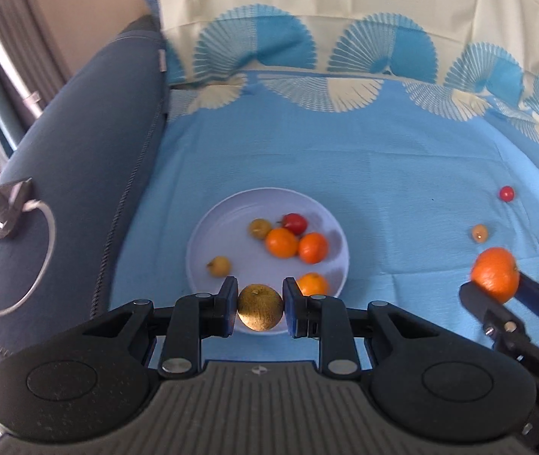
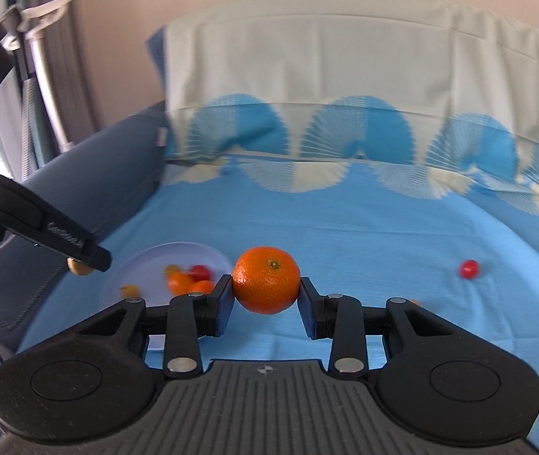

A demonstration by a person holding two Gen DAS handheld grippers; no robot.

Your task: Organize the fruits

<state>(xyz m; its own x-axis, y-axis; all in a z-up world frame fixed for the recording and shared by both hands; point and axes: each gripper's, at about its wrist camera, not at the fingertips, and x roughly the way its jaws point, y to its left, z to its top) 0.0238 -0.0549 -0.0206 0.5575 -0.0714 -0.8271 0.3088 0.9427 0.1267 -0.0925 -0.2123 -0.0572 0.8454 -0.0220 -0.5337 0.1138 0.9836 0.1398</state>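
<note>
Fruits are split between a white plate (image 1: 201, 235) and the blue cloth (image 1: 383, 167) spread over the seat. On the plate lie three small oranges (image 1: 281, 242), a red fruit (image 1: 294, 223) at the far side of that cluster, and two small yellow fruits (image 1: 219, 266) — one toward the plate's left rim, the other just beside the red one.

The left gripper (image 1: 260, 307) hangs over the near rim of the plate, its fingers (image 1: 227, 303) clamped on a round, yellow-green fruit (image 1: 260, 307) with a rough skin. The pads press on both flanks of it, and it sits above the plate's edge rather than on it.

The right gripper (image 2: 266, 286), well off to the right of the plate, has its fingers (image 2: 309, 299) closed on a tangerine (image 2: 266, 286), stem dimple turned up and toward the camera. It is held clear above the cloth.

Two more pieces lie loose on the cloth to the right of the plate: a small red fruit (image 1: 506, 193) farther back, and a pale yellowish one (image 1: 479, 232) nearer, between the red one and the held tangerine. They are well apart from the plate.

Left of the plate runs a dark blue padded armrest (image 1: 80, 174), with a small dark device (image 1: 0, 208) and a pale cable loop (image 1: 47, 235) lying on it.
</note>
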